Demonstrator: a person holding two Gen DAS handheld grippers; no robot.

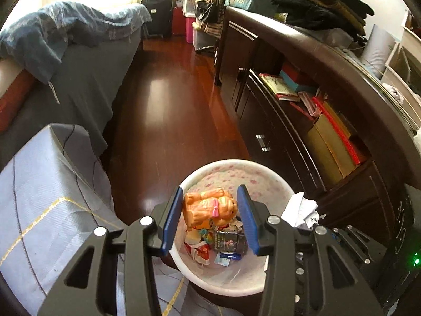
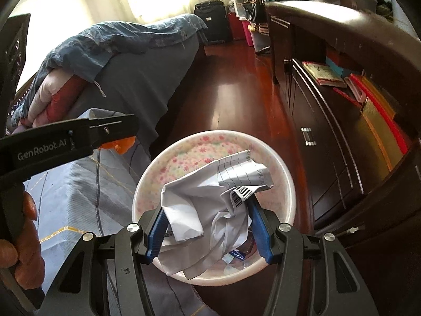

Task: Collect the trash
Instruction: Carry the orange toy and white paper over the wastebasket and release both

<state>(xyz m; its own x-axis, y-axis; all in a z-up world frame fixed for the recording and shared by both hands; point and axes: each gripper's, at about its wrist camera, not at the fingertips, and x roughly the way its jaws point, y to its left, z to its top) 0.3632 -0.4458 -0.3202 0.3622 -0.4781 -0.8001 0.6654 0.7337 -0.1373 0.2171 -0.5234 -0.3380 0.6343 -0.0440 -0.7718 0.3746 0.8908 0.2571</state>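
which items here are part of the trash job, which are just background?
In the job:
- orange toy dog, held in the left hand-held gripper
- crumpled paper, held in the right hand-held gripper
- white bin, wrappers inside

Lying about:
- bed
- blue blanket
- black suitcase
- books in the dark cabinet

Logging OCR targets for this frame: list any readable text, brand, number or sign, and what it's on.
"GenRobot.AI": on the side of the left gripper, seen in the right wrist view.
Crumpled paper in the right gripper: barcode, ruled table, small print, unreadable.
Wrappers in the bin: print too small.
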